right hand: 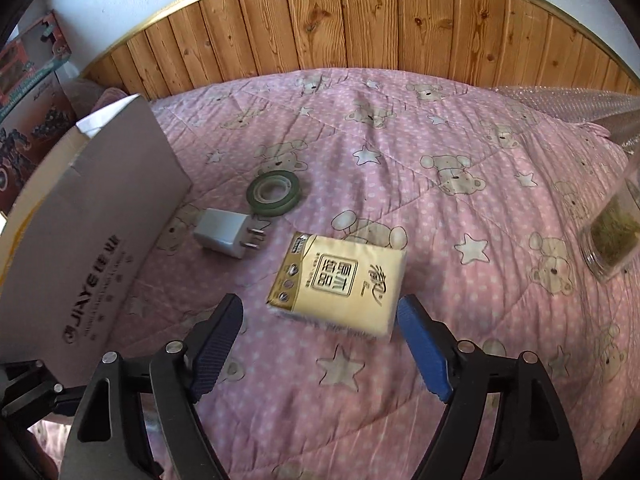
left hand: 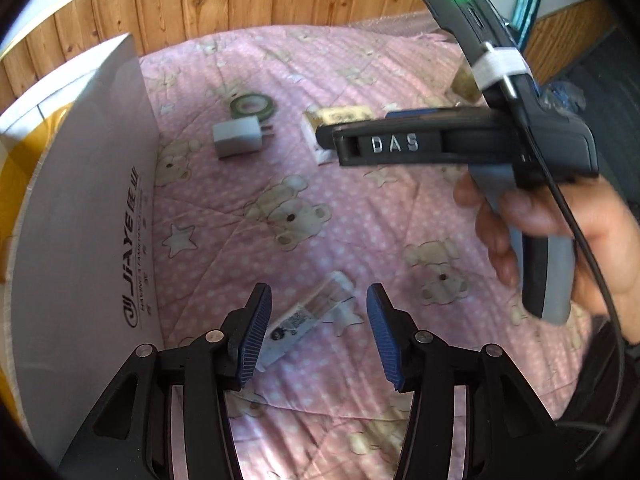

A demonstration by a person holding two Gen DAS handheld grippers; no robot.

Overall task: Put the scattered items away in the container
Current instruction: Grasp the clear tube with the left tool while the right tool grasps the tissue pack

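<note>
Nearest the left claw (left hand: 319, 334), a small clear packet (left hand: 308, 318) is lying flat on the pink bed quilt (left hand: 360, 220), its long axis running on a slant from near left to far right, the printed label end toward the left finger; the jaws are standing apart on either side of it with nothing pressed between them; the step in hand looks like the reach for a first pick-up, and the next move probably calls for lowering and a slight roll so the pads close across the packet's narrow width; the right claw (right hand: 320, 344) is also standing wide apart and empty, hovering just short of the yellow tissue pack (right hand: 340, 280), which is lying flat with its long axis angled from near right to far left; closing there calls for advancing until the pack sits between the pads; farther off the white charger (right hand: 224, 238) is pointing its prongs right, touching or just beside the green tape roll (right hand: 274, 193); the cardboard box (right hand: 100, 232) is standing at the left, open top facing away; a glass jar (right hand: 612, 236) is lying at the far right.
</note>
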